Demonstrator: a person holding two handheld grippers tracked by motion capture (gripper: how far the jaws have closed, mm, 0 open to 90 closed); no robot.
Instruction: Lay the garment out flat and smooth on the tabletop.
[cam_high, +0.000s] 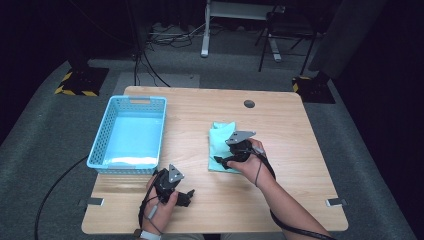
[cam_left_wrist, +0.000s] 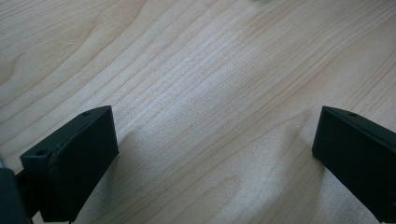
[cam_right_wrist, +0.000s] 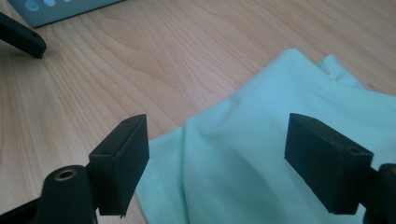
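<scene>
The wooden table (cam_high: 295, 150) filled the frame's middle, a blue basket (cam_high: 131, 133) at centre-left. Right of centre lay the mint-green cloth (cam_high: 220, 142), folded, its long axis running top to bottom. The right gripper view added its stitched hem. The right gripper (cam_right_wrist: 217, 161) gaped over it; the left gripper (cam_left_wrist: 215, 161) stood open above bare wood.

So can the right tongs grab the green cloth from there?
Probably yes. The right tongs stand open right over the green cloth, with nothing between them and its near edge.
</scene>
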